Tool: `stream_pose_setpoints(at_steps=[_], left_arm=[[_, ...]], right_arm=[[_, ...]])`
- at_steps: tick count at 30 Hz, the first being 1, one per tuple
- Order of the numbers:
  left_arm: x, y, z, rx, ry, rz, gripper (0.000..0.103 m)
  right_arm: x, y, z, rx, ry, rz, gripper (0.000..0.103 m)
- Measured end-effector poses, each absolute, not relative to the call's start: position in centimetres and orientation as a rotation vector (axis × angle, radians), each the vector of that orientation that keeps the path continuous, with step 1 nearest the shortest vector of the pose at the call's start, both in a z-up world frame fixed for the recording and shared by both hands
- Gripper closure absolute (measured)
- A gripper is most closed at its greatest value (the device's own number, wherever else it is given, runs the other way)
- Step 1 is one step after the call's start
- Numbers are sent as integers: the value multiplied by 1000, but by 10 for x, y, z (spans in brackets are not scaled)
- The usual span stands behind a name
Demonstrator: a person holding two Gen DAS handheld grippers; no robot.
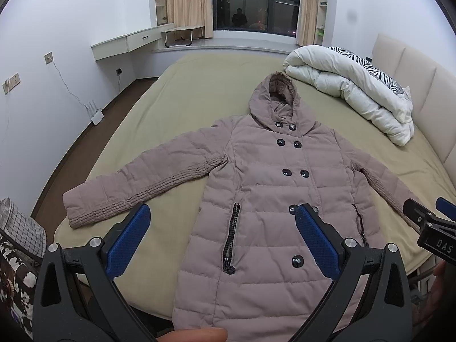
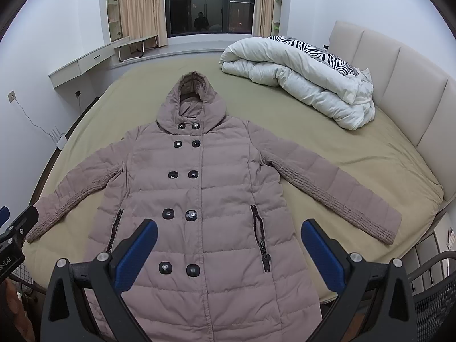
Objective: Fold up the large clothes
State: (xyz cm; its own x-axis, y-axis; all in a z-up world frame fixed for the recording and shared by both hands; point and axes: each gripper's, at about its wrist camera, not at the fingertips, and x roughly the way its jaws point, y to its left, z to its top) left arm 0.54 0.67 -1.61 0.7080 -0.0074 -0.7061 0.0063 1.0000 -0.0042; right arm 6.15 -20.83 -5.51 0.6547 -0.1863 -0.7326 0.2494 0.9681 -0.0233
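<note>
A long mauve padded coat with a hood and dark double buttons lies flat, face up, on the olive bed sheet, both sleeves spread out. It also shows in the right wrist view. My left gripper is open and empty, held above the coat's lower left part. My right gripper is open and empty above the coat's lower front. The right gripper's body shows at the edge of the left wrist view. The coat's hem runs out of view below.
A rolled white duvet with a zebra-print pillow lies at the bed's far right by the beige headboard. A wall desk and window are beyond. A checked bag stands at the left.
</note>
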Motion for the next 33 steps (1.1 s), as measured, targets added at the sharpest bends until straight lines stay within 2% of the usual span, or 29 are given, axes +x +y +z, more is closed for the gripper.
stream_pose_setpoints(at_steps=[33], left_arm=[[6,9,-23,-6,793,-4,0]], right_arm=[[62,-208,-65,79,832,-248,0]])
